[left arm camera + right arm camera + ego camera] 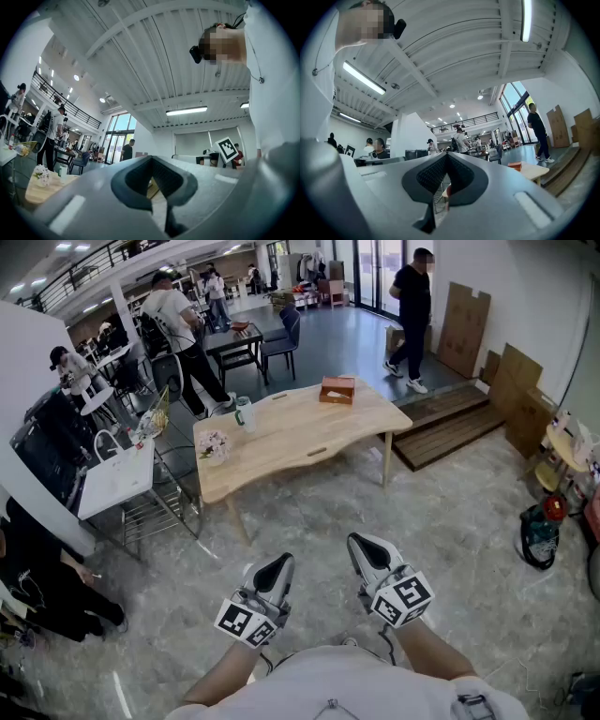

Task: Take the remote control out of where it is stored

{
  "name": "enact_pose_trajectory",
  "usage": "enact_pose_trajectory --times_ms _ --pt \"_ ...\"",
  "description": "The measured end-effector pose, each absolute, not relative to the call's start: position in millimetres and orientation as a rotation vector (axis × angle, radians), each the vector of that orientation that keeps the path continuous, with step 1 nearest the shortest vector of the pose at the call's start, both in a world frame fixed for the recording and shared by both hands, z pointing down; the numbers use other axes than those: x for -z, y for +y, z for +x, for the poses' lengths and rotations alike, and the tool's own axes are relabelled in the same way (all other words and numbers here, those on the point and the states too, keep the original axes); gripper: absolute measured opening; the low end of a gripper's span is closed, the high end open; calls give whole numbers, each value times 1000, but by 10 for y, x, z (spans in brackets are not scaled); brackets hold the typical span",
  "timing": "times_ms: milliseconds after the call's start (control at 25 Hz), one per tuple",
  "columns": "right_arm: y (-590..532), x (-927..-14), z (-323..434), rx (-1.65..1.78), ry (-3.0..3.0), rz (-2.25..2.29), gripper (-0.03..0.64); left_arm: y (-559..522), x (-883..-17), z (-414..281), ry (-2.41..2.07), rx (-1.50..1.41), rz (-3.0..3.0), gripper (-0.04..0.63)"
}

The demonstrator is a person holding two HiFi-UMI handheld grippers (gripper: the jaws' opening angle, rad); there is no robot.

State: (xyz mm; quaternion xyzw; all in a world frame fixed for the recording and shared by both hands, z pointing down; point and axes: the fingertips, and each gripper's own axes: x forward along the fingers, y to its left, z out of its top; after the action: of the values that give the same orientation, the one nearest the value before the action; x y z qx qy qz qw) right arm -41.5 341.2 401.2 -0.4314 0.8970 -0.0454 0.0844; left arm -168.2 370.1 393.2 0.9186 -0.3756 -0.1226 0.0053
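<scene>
Across the grey marbled floor point(450, 521), well ahead of both grippers: a light wooden table with a wavy-edged top point(291, 432) on slim legs. Near it on the left stands a white square side table point(117, 479) over a wire rack. At the right side of the room, a low dark wooden step platform point(450, 427), with flat cardboard sheets point(464, 329) leaning on the wall.

Containers on the wooden table:
- Reddish-brown rectangular box point(337, 389) at the far edge. Its contents are not readable from here.
- Clear tumbler with green lid point(245, 412) at the left end.
- Small vase of pale pink flowers point(214, 445) near the left front corner.

Remote control: not made out in any view. Whether it sits in the box cannot be told.

Left gripper point(278, 563): low in the head view, jaws pressed together, nothing between them. Right gripper point(361, 542): just beside it, jaws likewise fully closed and empty. Both point roughly level toward the table and are well apart from it.
</scene>
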Motion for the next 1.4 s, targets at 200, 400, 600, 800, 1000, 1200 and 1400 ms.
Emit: enact_pose_trajectory --times_ms 200,400,600,800,1000,1200,1400 --pt "3339 -3992 -305 134 2663 -1290 28 3611 -3906 -1598 -1171 387 2884 0" --pt "3250 -4016 -89 166 2639 -1301 28 3521 -3931 -1413 -1174 381 2874 1" --pt "3115 -4075 106 197 2629 -1290 28 3395 -3971 -1242 -1192 375 2864 1" --pt "3000 -4191 282 234 2636 -1262 28 3296 -4050 -1094 -1251 361 2849 1" --pt "2824 -4270 332 267 2651 -1218 28 3170 -4072 -1067 -1330 335 2819 1" --pt "2623 -4288 345 279 2661 -1192 28 2984 -4115 -1044 -1358 317 2793 1" --pt "2329 -4382 320 313 2661 -1196 28 2678 -4143 -1023 -1325 349 2803 1"
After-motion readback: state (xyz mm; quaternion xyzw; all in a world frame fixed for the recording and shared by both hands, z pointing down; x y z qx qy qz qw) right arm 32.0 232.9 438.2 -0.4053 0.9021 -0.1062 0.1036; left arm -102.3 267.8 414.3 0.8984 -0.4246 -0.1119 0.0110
